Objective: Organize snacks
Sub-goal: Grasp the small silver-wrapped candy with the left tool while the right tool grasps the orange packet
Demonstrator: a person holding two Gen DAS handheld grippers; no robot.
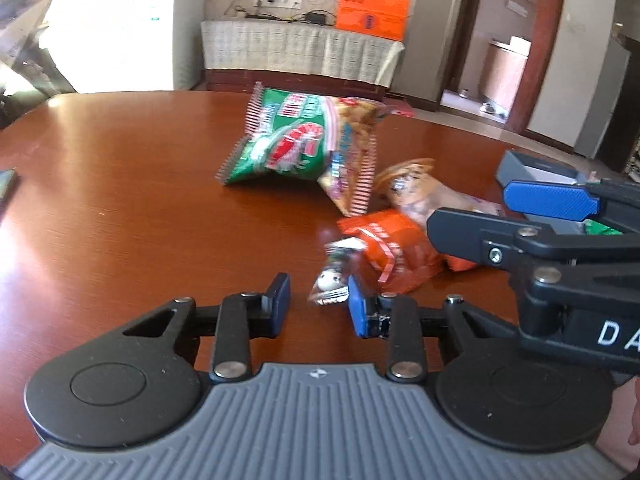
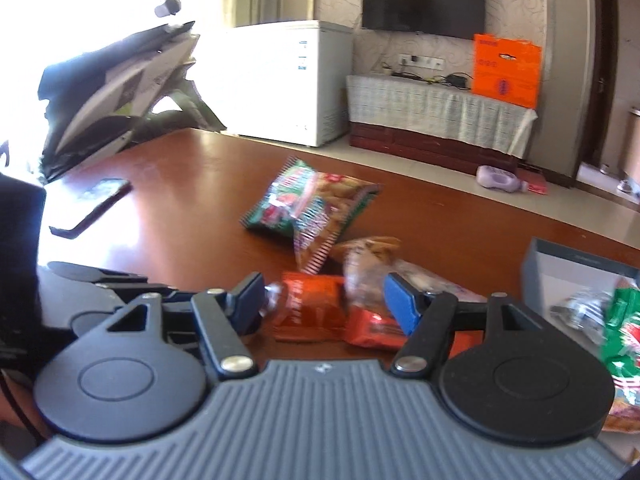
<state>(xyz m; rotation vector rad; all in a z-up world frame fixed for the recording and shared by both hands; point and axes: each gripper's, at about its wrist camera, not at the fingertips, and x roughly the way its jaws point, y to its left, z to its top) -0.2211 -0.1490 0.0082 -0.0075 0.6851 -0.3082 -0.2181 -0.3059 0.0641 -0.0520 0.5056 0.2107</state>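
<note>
Hovering with parted, empty jaws, left gripper near small silvery packet: light, crinkly, slippery; best pinched mid-body.

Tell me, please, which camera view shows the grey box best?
The right wrist view: the grey box shows its open inside there, with snack packets lying in it. The left wrist view shows only a top part of it, behind the right gripper.

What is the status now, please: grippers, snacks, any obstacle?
Left gripper open around small silver packet. Right gripper open over orange packets. Green snack bag loose on table. Grey box partly filled.
</note>
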